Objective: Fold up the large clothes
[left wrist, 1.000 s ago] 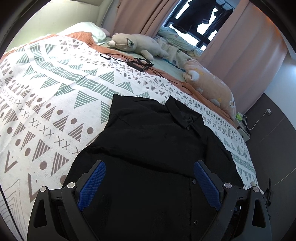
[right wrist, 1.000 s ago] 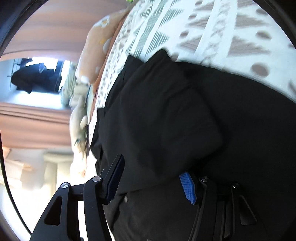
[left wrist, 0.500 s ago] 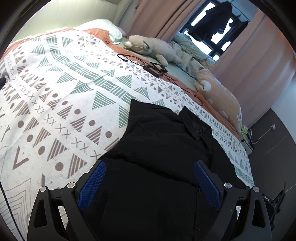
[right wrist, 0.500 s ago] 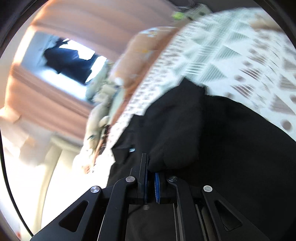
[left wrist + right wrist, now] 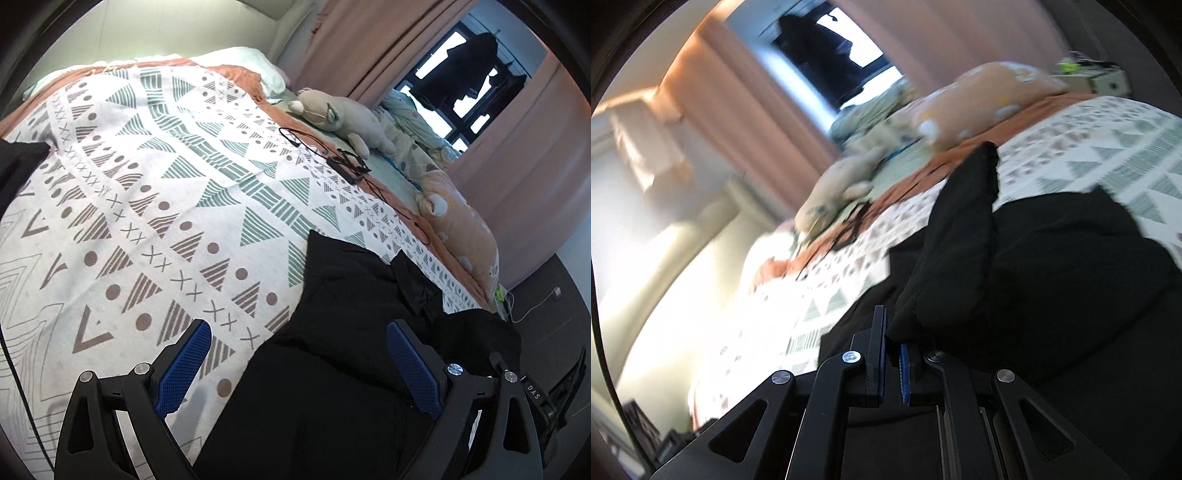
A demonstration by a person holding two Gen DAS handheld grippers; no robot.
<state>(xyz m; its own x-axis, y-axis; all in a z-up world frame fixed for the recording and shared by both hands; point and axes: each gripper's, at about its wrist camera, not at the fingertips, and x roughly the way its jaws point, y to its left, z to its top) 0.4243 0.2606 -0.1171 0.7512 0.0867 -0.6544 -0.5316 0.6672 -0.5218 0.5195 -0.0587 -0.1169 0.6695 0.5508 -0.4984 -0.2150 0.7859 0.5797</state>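
Over the patterned white bedspread (image 5: 155, 206), the left gripper (image 5: 297, 365) tilts downward, jaws wide open and empty above one black button-up shirt (image 5: 351, 332). Rolled sideways, the right gripper (image 5: 892, 363) pinches what seems, through blur, its sleeve. Two plush toys (image 5: 343, 118) lie beyond.

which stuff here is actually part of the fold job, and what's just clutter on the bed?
In the job:
- black shirt
- right tongs, shut on a fold of the shirt
- left tongs, open above the shirt
- patterned blanket, the work surface

Lying about:
- grey plush toy
- orange plush toy
- black cable
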